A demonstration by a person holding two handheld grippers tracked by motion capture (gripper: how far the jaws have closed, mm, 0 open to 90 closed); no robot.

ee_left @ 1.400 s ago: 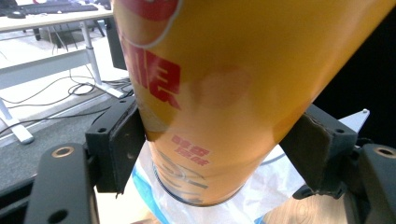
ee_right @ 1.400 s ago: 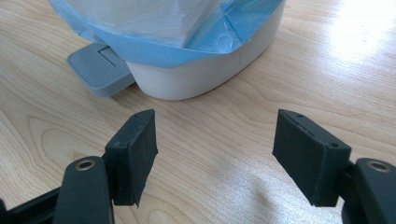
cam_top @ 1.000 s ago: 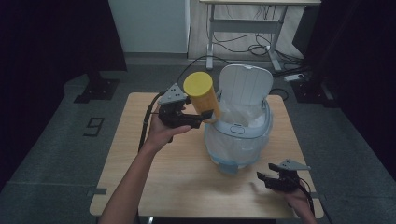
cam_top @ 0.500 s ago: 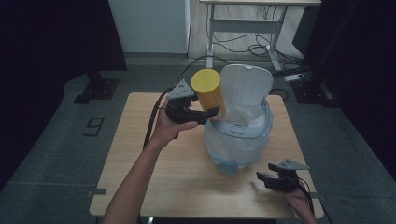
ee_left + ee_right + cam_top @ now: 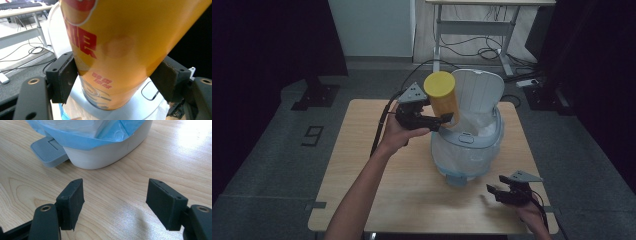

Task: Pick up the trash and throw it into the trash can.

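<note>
wooden table [image 5: 362,165], pedal bin [image 5: 469,150] on it, lid up, blue liner in. left gripper [image 5: 432,121] clamped low on yellow chip canister [image 5: 443,100], tilted over the bin's open mouth. risk: grip sits near the base, canister could pivot and catch the rim, missing the liner. right gripper [image 5: 497,192] jaws apart, holding nothing, near the pedal [image 5: 48,151].

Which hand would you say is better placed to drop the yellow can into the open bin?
Left. The left gripper already clamps the yellow can right beside the bin's open mouth. The right gripper rests open on the table near the pedal.
</note>
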